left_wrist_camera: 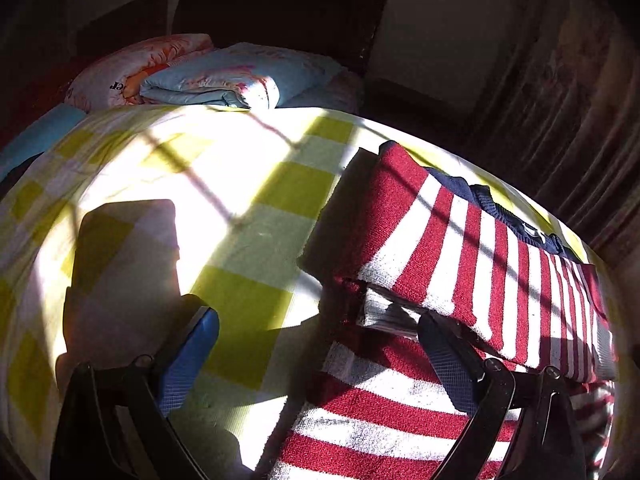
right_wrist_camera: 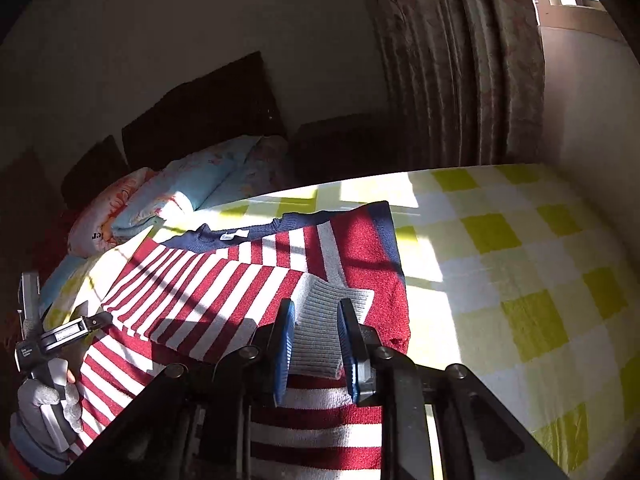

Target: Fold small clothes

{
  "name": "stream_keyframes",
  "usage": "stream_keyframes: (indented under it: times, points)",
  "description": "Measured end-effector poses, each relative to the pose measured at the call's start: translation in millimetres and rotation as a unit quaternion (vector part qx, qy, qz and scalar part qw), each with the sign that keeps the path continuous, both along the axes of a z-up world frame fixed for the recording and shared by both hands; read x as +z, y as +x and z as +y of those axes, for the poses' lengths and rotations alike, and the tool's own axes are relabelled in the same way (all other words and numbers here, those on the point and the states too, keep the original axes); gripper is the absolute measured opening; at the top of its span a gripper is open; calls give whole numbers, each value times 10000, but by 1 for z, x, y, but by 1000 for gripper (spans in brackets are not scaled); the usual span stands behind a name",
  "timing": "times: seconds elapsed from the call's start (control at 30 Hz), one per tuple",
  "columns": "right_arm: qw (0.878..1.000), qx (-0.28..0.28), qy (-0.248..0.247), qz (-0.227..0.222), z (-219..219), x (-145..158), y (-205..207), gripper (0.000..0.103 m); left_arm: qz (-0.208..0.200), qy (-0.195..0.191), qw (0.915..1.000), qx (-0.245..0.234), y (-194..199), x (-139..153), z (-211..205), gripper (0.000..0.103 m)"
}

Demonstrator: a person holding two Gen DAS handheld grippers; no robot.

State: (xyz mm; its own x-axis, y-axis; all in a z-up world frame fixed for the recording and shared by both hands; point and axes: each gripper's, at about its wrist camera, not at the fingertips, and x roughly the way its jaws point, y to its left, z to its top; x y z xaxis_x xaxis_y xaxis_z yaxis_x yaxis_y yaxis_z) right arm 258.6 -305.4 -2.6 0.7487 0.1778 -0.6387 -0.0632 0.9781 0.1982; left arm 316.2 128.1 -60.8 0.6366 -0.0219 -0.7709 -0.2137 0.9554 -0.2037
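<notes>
A red-and-white striped sweater (left_wrist_camera: 440,240) with a navy collar lies on the yellow-checked bed sheet (left_wrist_camera: 240,200), its sleeve folded across the body. My left gripper (left_wrist_camera: 320,344) is open wide, with one blue pad over the sheet and the other over the sweater's lower stripes. In the right wrist view the sweater (right_wrist_camera: 240,280) fills the middle. Its grey ribbed cuff (right_wrist_camera: 320,320) lies flat between the blue pads of my right gripper (right_wrist_camera: 318,340). The jaws stand narrowly apart and do not pinch the cuff.
Folded quilts and a pillow (left_wrist_camera: 224,80) sit at the head of the bed before a dark headboard (left_wrist_camera: 280,12). A curtain (right_wrist_camera: 460,80) hangs beyond the bed's far edge. A gloved hand (right_wrist_camera: 44,400) holds the left gripper's handle at the left. Bare checked sheet (right_wrist_camera: 520,280) stretches right.
</notes>
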Motion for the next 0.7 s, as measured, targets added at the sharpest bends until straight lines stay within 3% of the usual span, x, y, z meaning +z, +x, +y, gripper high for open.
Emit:
stream_keyframes:
  times: [0.07, 0.17, 0.23, 0.3, 0.37, 0.4, 0.5, 0.57, 0.63, 0.7]
  points:
    - [9992, 263, -216, 228, 16, -12, 8, 23, -49, -78, 10000, 29, -2, 1, 3, 103]
    - [9977, 145, -258, 610, 21, -37, 17, 22, -279, -348, 9987, 264, -13, 3, 15, 103]
    - [9985, 125, -279, 451, 20, -39, 12, 22, -819, -392, 9941, 598, -31, 16, 23, 103]
    - [9984, 120, -343, 437, 22, -39, 11, 22, -1680, -324, 9825, 736, -53, 44, 21, 103]
    - [9981, 165, -436, 412, 26, -38, 11, 29, -2193, -253, 9744, 424, -58, 69, 7, 103]
    - [9979, 203, -462, 408, 28, -38, 12, 31, -2212, -232, 9749, 59, -48, 80, -6, 103]
    - [9979, 228, -454, 402, 28, -38, 12, 31, -1406, -510, 9818, -1173, 7, 84, -54, 103]
    - [9984, 241, -325, 397, 24, -38, 12, 31, -965, -924, 9781, -1598, 43, 70, -77, 103]
    - [9988, 259, -166, 392, 20, -38, 12, 31, -659, -986, 9787, -1678, 77, 54, -89, 103]
    - [9989, 271, -23, 385, 17, -39, 12, 31, -378, -1018, 9839, -1419, 107, 33, -86, 103]
